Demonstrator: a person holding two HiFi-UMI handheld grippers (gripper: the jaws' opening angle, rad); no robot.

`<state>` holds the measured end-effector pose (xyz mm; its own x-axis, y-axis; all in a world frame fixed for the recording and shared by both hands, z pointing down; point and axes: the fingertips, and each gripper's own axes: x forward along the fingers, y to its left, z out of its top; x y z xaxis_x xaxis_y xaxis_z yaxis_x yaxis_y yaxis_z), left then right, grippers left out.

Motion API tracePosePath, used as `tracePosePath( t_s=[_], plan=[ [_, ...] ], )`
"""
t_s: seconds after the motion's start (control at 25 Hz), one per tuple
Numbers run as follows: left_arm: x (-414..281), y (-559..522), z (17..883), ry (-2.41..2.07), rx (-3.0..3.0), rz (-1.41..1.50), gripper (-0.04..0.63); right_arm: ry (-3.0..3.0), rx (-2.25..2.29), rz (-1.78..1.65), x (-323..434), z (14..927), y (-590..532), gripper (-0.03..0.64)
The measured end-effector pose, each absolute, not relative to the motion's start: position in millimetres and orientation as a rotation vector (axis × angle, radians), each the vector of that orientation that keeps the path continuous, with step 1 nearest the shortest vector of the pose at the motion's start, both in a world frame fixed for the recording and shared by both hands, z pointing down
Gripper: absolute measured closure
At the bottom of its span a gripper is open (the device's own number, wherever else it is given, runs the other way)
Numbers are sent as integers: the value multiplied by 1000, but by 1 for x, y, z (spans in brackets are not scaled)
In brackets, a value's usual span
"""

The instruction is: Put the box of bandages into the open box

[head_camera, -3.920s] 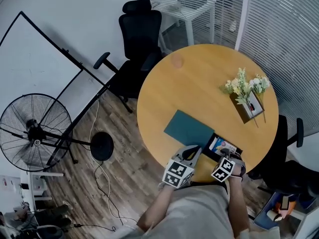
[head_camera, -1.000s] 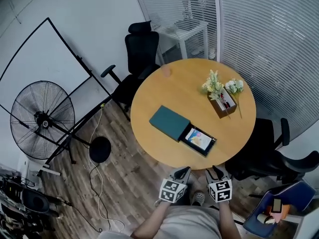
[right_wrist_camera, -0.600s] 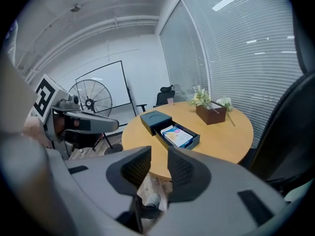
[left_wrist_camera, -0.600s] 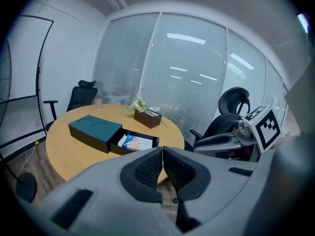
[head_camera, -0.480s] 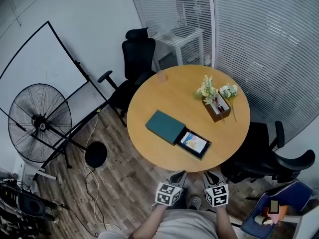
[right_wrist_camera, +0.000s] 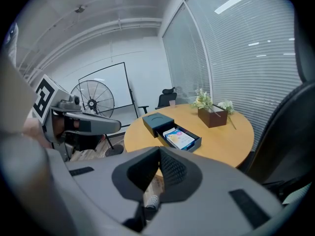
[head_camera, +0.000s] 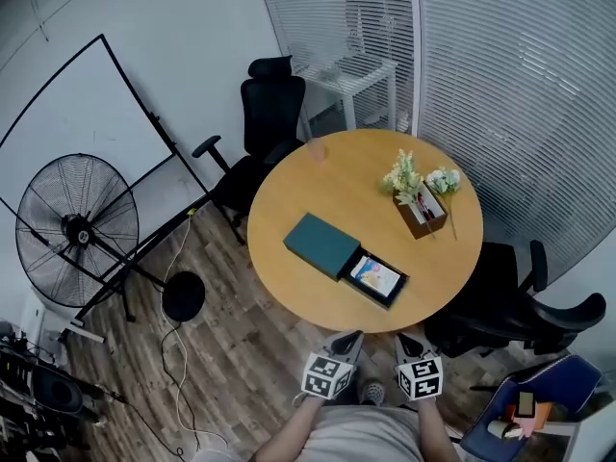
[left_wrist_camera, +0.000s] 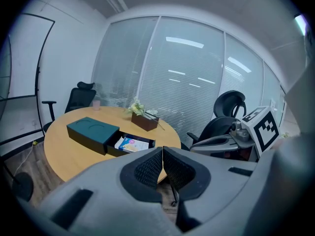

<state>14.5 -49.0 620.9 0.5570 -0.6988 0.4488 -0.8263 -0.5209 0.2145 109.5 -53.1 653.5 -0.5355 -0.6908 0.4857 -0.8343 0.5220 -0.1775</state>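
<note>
Head view: box of bandages [head_camera: 376, 275] lies inside the open box [head_camera: 397, 290], whose tray is slid out of a teal sleeve [head_camera: 321, 244] on the round table [head_camera: 289, 200]. Flower planter [head_camera: 423, 208] sits well apart from it. Both grippers are held off the table's near edge, with nothing in between.
Left gripper view: left gripper [left_wrist_camera: 162, 154] jaws closed together, empty.
Right gripper view: right gripper [right_wrist_camera: 160, 154] jaws closed together, empty.

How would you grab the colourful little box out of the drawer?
Probably from straight above, pinching its two long edges. The bandage box lies flat inside the open box, whose low walls would block a reach from the side.
</note>
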Motion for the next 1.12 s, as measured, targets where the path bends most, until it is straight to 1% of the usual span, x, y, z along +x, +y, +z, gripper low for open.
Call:
tracePosePath(
  t_s=[0.28,1.12],
  plan=[
    [6,-45,618,-1278,2375,409,584,-2427,1209,528,100,653,-45,620],
    [-9,-42,619,-1344,2351,359,584,-2417,1204,494,101,654,-37,620]
  ],
)
